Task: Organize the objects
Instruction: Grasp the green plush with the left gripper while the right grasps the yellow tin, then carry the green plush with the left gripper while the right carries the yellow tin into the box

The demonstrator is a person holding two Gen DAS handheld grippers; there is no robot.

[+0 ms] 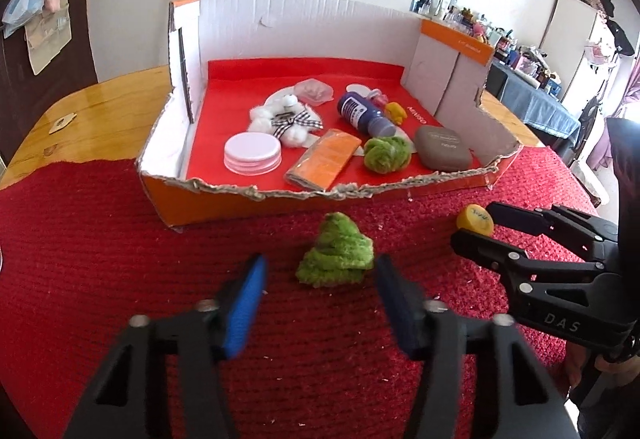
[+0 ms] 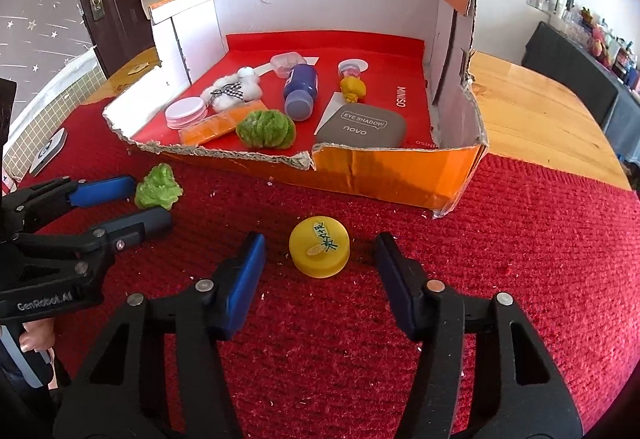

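Note:
A green fuzzy lump (image 1: 336, 251) lies on the red knitted mat just in front of the cut-down cardboard box (image 1: 224, 215). My left gripper (image 1: 320, 265) stands open with its blue pads on either side of the lump's near end, clear of it; in the right wrist view the left gripper (image 2: 150, 201) has the green lump (image 2: 158, 187) at its tips. A yellow cap (image 2: 320, 247) with green characters lies flat between the open fingers of my right gripper (image 2: 320, 241), a gap showing on each side. The left wrist view shows the right gripper (image 1: 472, 223) around the cap (image 1: 476, 221).
The box (image 2: 380, 175) holds a white lid (image 1: 252, 153), an orange packet (image 1: 324, 163), a second green fuzzy ball (image 1: 386, 155), a grey eye shadow case (image 1: 442, 147), a blue bottle (image 1: 362, 111), a white teddy (image 1: 284, 115) and a yellow toy (image 2: 352, 89). Bare wooden table (image 2: 540, 119) lies right of it.

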